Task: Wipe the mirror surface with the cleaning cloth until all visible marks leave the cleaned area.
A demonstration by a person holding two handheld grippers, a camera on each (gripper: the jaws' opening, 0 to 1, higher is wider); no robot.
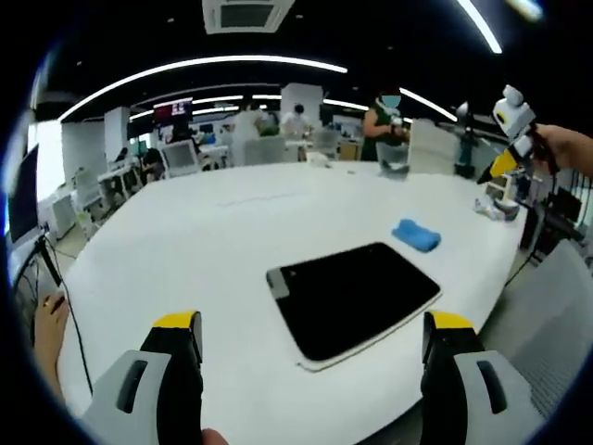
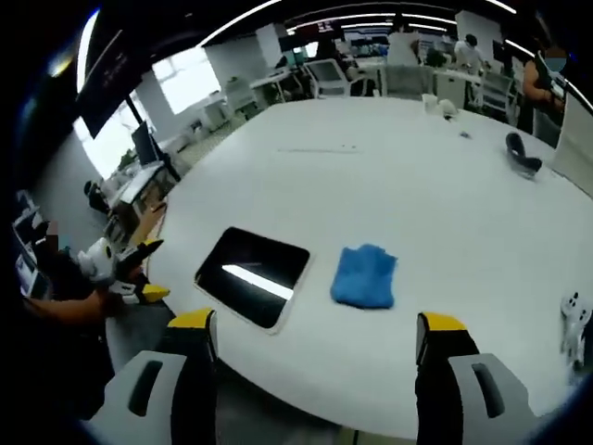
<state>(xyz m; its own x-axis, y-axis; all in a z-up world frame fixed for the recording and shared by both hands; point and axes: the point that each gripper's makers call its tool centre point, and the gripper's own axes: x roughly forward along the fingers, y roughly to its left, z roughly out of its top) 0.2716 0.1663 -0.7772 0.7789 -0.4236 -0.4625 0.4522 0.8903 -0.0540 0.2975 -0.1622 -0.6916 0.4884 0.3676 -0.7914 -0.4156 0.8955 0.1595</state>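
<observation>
Both grippers, left gripper (image 1: 310,357) and right gripper (image 2: 315,357), hover with jaws spread wide, holding nothing; near the white tabletop's (image 2: 389,185) edge lie the dark rectangular mirror (image 2: 252,275) and, beside it, the crumpled blue cleaning cloth (image 2: 365,275).

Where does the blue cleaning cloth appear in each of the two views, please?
Left gripper view: the blue cleaning cloth lies right of centre on the white table, just beyond the mirror's far corner.
Right gripper view: the cloth lies near the centre, just right of the mirror.
Shared landmark: the dark rectangular mirror beside it.
</observation>
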